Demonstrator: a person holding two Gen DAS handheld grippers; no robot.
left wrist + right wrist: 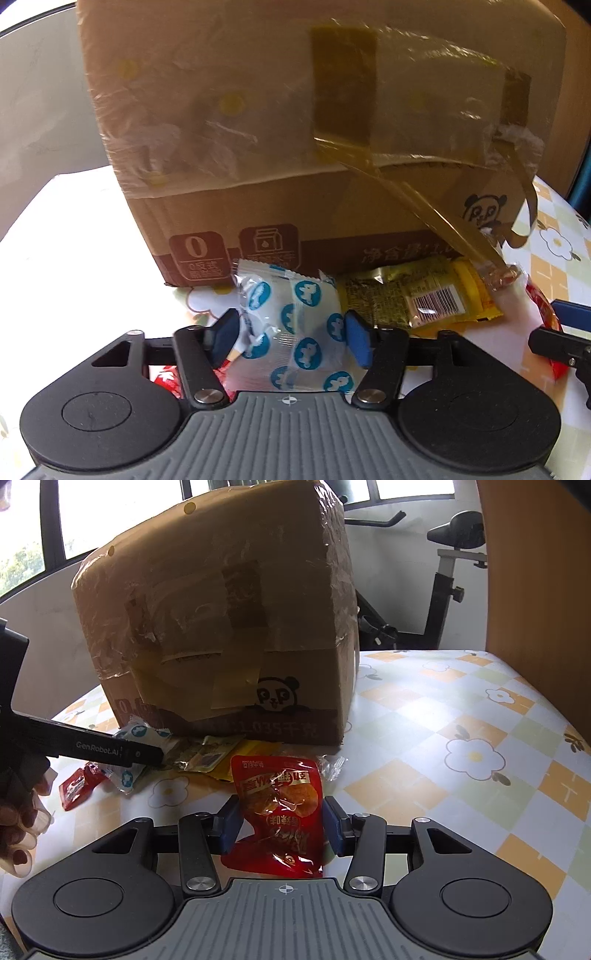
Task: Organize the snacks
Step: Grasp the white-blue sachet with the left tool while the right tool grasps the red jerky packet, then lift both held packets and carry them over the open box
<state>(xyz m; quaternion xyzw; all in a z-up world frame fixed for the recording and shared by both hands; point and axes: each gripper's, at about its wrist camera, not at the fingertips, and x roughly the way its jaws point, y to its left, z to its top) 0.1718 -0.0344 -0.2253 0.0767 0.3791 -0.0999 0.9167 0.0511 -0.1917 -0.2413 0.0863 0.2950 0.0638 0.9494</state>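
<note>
Two snack packets sit in our grippers at the foot of a taped cardboard box [221, 635]. In the left wrist view, our left gripper [291, 332] is clenched on a white packet with blue round prints [295, 325], its blue pads pressing both sides of the wrapper. In the right wrist view, our right gripper [282, 823] grasps a red packet [280, 805] with chips pictured on it, both pads against its edges, the packet low over the table [461, 709].

Just beyond the white packet, a yellow-green packet with a barcode [413, 299] lies against the base of the box. From the right wrist view we see a small red packet [75, 784] lying on the cloth to the left, beside another white packet with blue prints [123, 775], both below the dark body of the left gripper. A hand [16, 830] shows at the left edge.

The table wears a checked cloth printed with white flowers. Behind the box stand an exercise bike [450, 576] and windows.
</note>
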